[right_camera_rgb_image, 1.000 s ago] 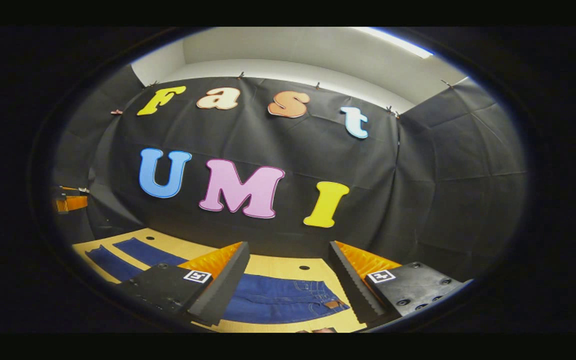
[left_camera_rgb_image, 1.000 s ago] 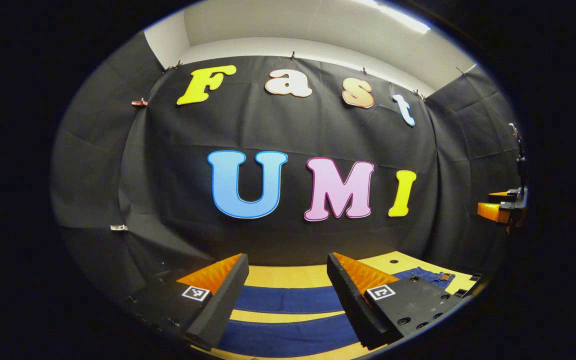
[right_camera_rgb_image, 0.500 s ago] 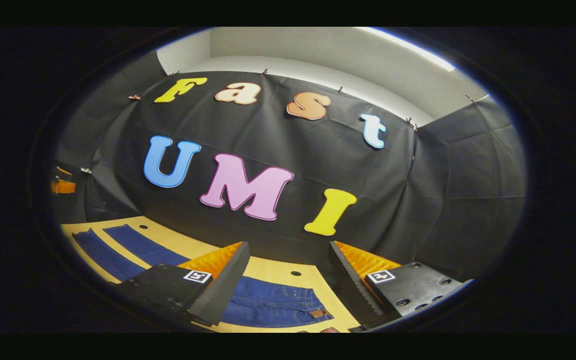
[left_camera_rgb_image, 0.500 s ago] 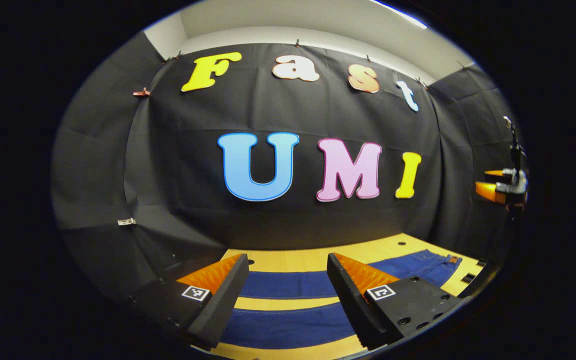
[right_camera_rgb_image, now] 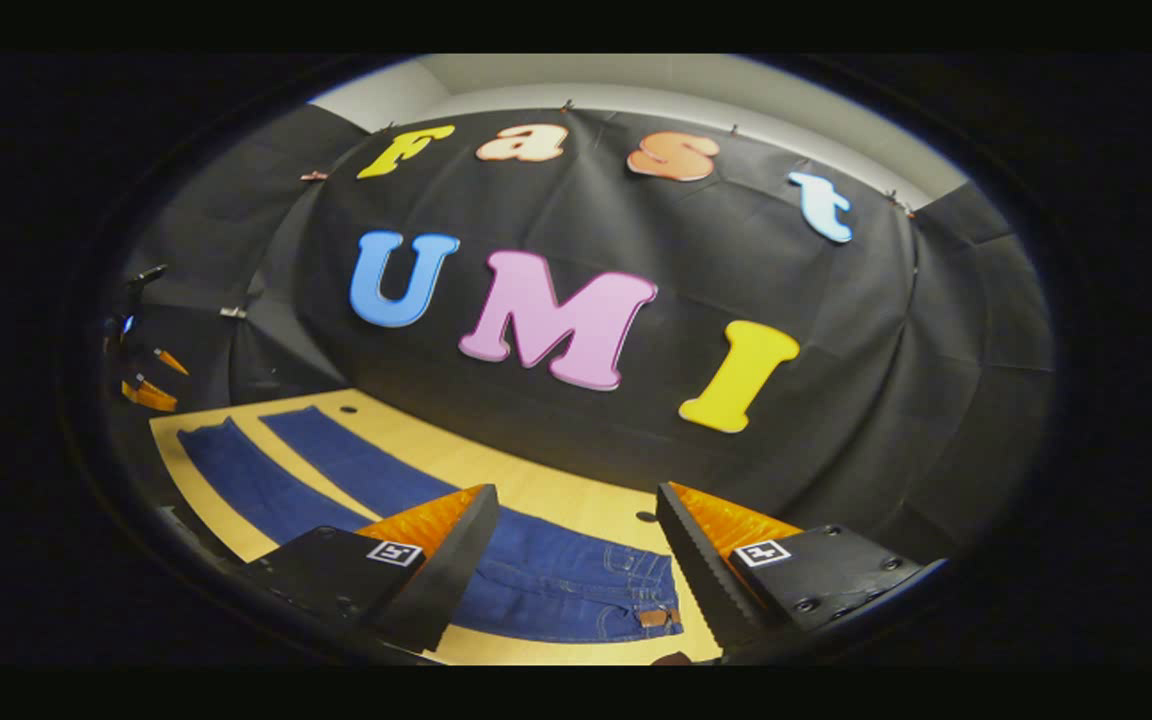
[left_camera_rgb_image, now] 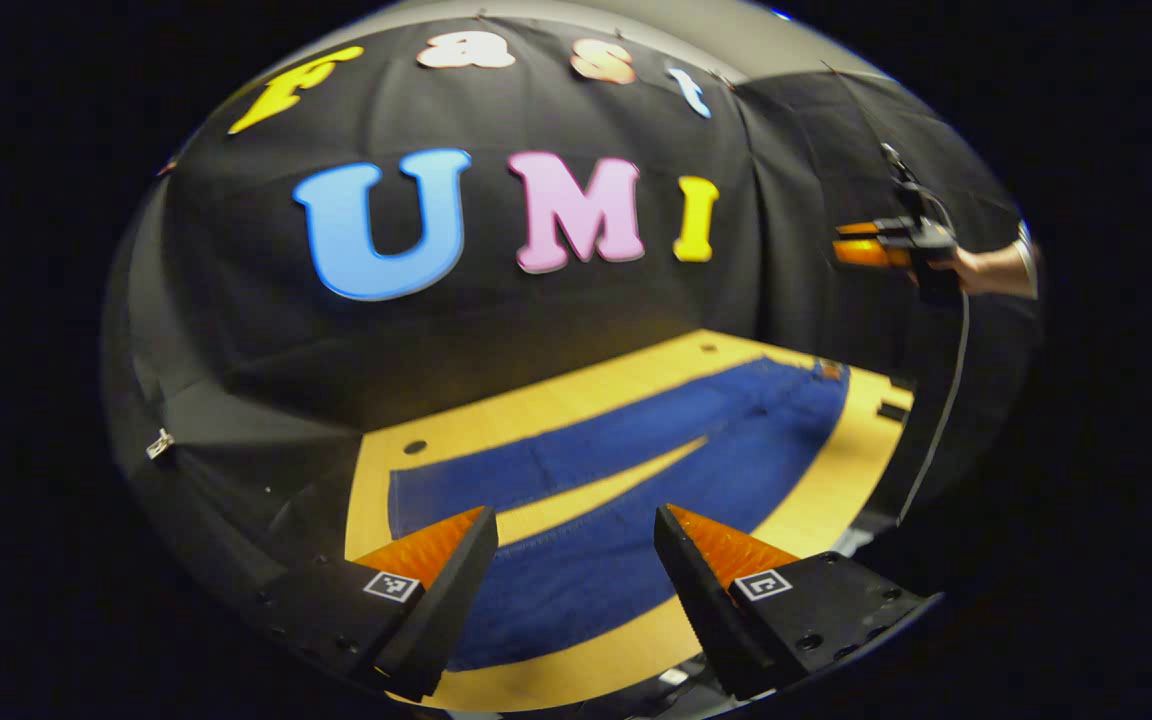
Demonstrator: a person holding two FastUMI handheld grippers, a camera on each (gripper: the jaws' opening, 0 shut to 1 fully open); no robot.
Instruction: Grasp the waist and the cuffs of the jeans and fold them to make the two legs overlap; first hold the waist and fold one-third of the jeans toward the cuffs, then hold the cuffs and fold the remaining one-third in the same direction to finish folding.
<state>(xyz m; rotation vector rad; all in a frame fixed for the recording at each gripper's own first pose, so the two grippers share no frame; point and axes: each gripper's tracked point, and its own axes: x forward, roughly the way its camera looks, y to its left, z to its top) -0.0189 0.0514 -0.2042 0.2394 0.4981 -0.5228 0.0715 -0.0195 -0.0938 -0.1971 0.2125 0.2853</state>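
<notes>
Both hand-held grippers, left (left_camera_rgb_image: 576,560) and right (right_camera_rgb_image: 576,545), lower now, fingers apart, above flat jeans (left_camera_rgb_image: 636,480) on table (left_camera_rgb_image: 576,385).

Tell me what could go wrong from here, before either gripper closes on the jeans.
1. The jeans lie flat with the legs spread in a V, so a pinch at one cuff may lift one leg and leave them misaligned.
2. The left gripper and the right gripper both hang open above the cloth; flat denim on the table gives little edge, so the fingers may slide off.
</notes>
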